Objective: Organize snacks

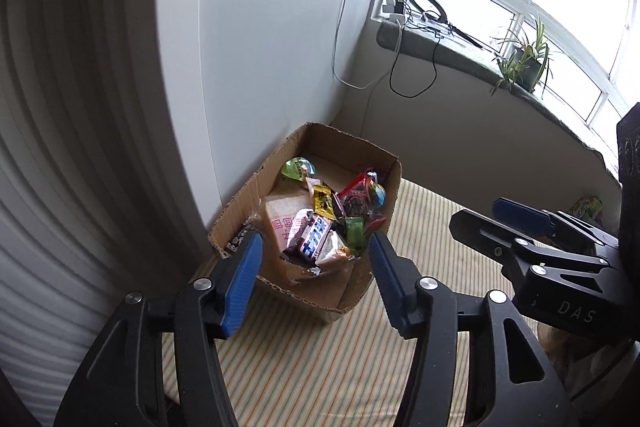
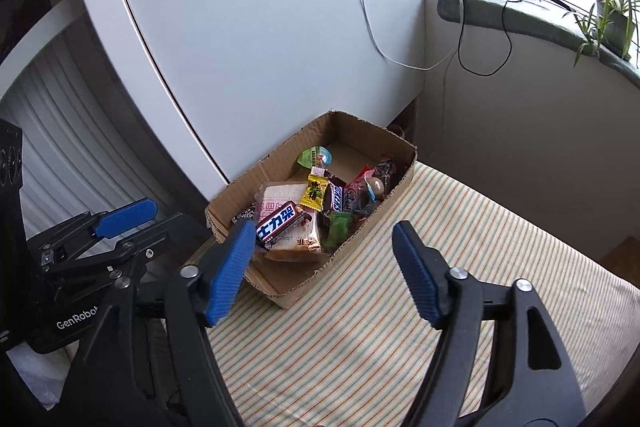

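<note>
An open cardboard box (image 1: pixel 240 203) (image 2: pixel 362 235) stands on a striped cloth surface against a white wall. It holds several snacks: a dark chocolate bar with blue characters (image 1: pixel 312 241) (image 2: pixel 278 221), a pale bread pack (image 1: pixel 282 217) (image 2: pixel 280 197), a yellow candy (image 1: pixel 323 202) (image 2: pixel 315 191), a green jelly cup (image 1: pixel 298 167) (image 2: pixel 314 155) and red and green wrappers. My left gripper (image 1: pixel 314 263) is open and empty, just in front of the box. My right gripper (image 2: pixel 324 247) is open and empty, at the box's near right side.
The striped cloth (image 1: pixel 304 359) (image 2: pixel 360 347) stretches toward me. A window ledge (image 1: pixel 460 51) (image 2: pixel 520 15) carries a potted plant (image 1: pixel 524 59), cables and a ring light. A green packet (image 1: pixel 588 207) lies at the far right behind the right gripper.
</note>
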Demonstrator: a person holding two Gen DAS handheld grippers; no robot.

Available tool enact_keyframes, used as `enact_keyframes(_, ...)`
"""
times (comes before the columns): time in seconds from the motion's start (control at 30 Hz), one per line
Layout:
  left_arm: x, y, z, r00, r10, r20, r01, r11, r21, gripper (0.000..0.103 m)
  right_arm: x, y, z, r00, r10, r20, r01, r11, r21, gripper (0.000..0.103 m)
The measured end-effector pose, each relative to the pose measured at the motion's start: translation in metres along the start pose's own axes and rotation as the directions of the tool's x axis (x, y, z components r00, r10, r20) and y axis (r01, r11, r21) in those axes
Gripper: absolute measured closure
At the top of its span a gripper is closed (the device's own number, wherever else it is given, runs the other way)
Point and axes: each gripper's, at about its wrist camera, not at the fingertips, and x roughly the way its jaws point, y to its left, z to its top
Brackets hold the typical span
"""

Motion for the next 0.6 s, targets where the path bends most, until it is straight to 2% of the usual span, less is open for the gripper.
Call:
enact_keyframes(0.2, -0.019, -0.007, -0.003, 1.0, 0.024, 0.018, -0.024, 1.0, 0.012, 0.046, -0.022, -0.011, -0.009, 0.999, -0.049, 0.006, 0.049, 0.998, 0.048, 0.025)
enact_keyframes(0.27, -0.023, -0.007, -0.004, 0.999, 0.029, 0.022, -0.029, 1.0, 0.006, 0.046, -0.026, -0.015, -0.011, 0.998, -0.058, 0.008, 0.057, 0.996, 0.061, 0.02)
enact_keyframes(0.3, -0.024, -0.006, -0.004, 0.999, 0.031, 0.021, -0.032, 0.999, 0.004, 0.046, -0.028, -0.017, -0.012, 0.998, -0.062, 0.016, 0.06, 0.996, 0.067, 0.014)
enact_keyframes(0.6, -0.03, -0.009, -0.002, 0.998, 0.045, 0.034, -0.045, 0.999, -0.006, 0.046, -0.034, -0.022, -0.012, 0.996, -0.082, 0.027, 0.08, 0.995, 0.063, 0.013)
